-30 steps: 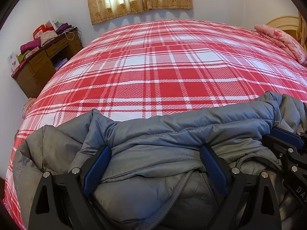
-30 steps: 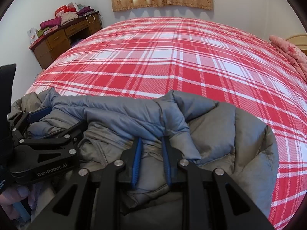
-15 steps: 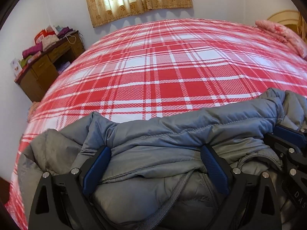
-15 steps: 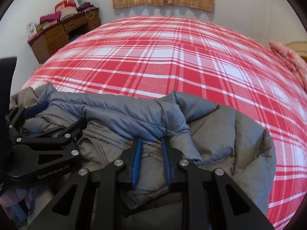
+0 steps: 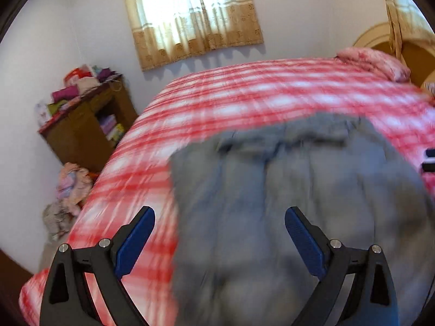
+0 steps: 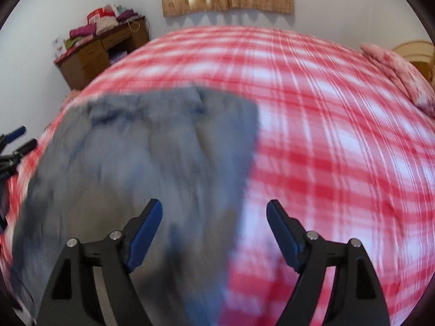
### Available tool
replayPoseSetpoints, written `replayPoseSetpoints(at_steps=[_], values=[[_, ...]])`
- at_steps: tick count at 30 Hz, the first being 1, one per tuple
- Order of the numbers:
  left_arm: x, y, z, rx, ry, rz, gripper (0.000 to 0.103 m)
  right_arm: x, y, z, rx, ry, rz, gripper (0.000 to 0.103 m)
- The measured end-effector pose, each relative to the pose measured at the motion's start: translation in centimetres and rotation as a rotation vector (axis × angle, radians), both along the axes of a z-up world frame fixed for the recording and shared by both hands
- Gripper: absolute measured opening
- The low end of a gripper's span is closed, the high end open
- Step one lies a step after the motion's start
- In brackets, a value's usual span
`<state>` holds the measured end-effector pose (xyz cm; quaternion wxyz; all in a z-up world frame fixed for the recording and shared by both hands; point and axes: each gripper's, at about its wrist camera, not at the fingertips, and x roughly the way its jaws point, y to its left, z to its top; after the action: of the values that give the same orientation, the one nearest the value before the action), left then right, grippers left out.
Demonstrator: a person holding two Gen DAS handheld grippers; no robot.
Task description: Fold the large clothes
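A grey padded jacket (image 5: 285, 190) lies spread on the red and white plaid bed (image 5: 244, 92), blurred by motion. My left gripper (image 5: 220, 225) hangs above its left edge, jaws wide apart with nothing held between them. In the right wrist view the jacket (image 6: 146, 157) fills the lower left. My right gripper (image 6: 214, 217) hovers over its right edge; its jaws are opening and no cloth is pinched between the blue pads (image 6: 146, 231). The left gripper's fingertips (image 6: 16, 135) show at that view's left border.
A wooden dresser (image 5: 81, 125) piled with folded clothes stands left of the bed by the wall. A heap of clothes (image 5: 68, 190) lies on the floor beside it. A pink pillow (image 5: 372, 62) rests at the bed's far right. Curtains (image 5: 190, 16) cover the window behind.
Both grippers let go of the jacket and pulled back and up from it. The right jaws went from shut on the cloth to wide apart. The jacket now lies spread out flatter.
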<state>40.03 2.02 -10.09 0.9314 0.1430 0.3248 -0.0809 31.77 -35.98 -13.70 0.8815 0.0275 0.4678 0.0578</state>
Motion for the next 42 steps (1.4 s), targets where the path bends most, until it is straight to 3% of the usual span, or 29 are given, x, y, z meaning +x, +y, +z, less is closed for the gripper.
replayPoseSetpoints(at_steps=[5,10,13,20,23,24,25,26,27,29,31,34,42], values=[[-9.3,5.1,-3.3,0.011,0.037,0.054,0.097,-10.2,-5.5,-0.6,0.031,0.026,-0.123,0.085],[-16.0,10.3,-6.3,-0.078,0.138,0.140,0.097,-17.8,-8.0,-0.4,0.092,0.064,-0.201,0.085],[-18.7,11.5,-6.8,-0.130,0.153,0.171,0.097,-21.5,-8.1,-0.6,0.153,0.074,-0.248,0.090],[-21.7,10.8,-9.1,-0.229,0.202,0.146,0.097,-23.6,-4.0,-3.2,0.230,0.074,-0.208,0.091],[-22.3,10.0,-9.5,-0.226,0.189,0.128,0.097,-23.4,-0.9,-4.0,0.187,0.055,-0.140,0.091],[-22.5,9.7,-9.6,-0.227,0.189,0.112,0.095,-23.3,-0.1,-4.2,0.137,0.052,-0.134,0.090],[-22.7,9.4,-9.7,-0.225,0.190,0.099,0.080,-23.1,0.7,-4.3,0.087,0.047,-0.129,0.088],[-22.7,9.3,-9.8,-0.237,0.202,0.072,0.067,-23.1,1.1,-4.3,0.080,0.041,-0.123,0.077],[-22.6,9.1,-9.9,-0.253,0.217,0.039,0.045,-23.1,1.3,-4.2,0.103,0.034,-0.109,0.051],[-23.1,8.8,-9.5,-0.246,0.201,0.016,0.023,-23.4,0.9,-4.1,0.200,0.040,-0.088,0.012],[-24.0,8.4,-8.3,-0.233,0.170,-0.008,0.011,-24.0,0.6,-3.2,0.221,0.007,-0.093,0.009],[-25.8,8.7,-5.1,-0.272,0.113,-0.049,0.009,-25.2,0.2,-0.9,0.243,-0.061,-0.085,0.008],[-33.5,10.9,5.3,-0.377,-0.084,-0.153,0.008,-31.9,-1.7,10.2,0.282,-0.342,-0.078,0.007]])
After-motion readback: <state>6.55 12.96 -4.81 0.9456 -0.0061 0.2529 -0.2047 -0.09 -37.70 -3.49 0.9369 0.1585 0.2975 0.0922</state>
